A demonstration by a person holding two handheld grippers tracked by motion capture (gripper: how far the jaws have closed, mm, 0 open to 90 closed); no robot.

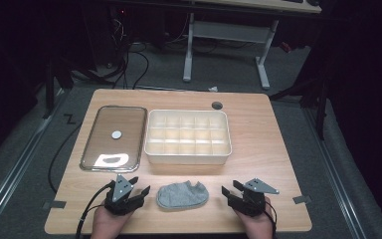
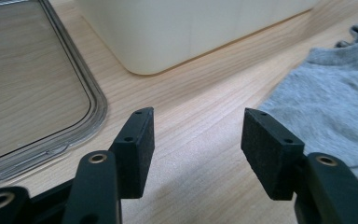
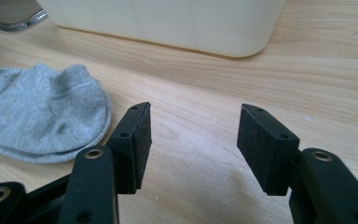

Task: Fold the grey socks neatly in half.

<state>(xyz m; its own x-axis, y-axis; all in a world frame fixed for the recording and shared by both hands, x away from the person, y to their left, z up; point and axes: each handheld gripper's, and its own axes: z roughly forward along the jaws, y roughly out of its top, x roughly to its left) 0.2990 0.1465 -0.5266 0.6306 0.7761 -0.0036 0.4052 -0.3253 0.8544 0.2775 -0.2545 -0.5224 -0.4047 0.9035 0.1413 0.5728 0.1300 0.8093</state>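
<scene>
A grey sock (image 1: 183,195) lies flat near the table's front edge, between my two grippers. My left gripper (image 1: 140,185) rests to the sock's left, open, with bare wood between its jaws (image 2: 196,140); the sock (image 2: 335,102) lies off to its right. To the right of the sock my right gripper (image 1: 231,189) is open as well, nothing between its pads (image 3: 193,140), and the sock (image 3: 37,116) lies to its left. A cream compartment box (image 1: 187,136) stands behind the sock, with its transparent lid (image 1: 113,137) lying flat to the left.
A small white disc (image 1: 116,134) sits on the lid. A dark round hole (image 1: 217,105) is set in the table's far edge. The box wall (image 2: 182,32) rises just beyond the left gripper, and the same wall (image 3: 168,23) beyond the right.
</scene>
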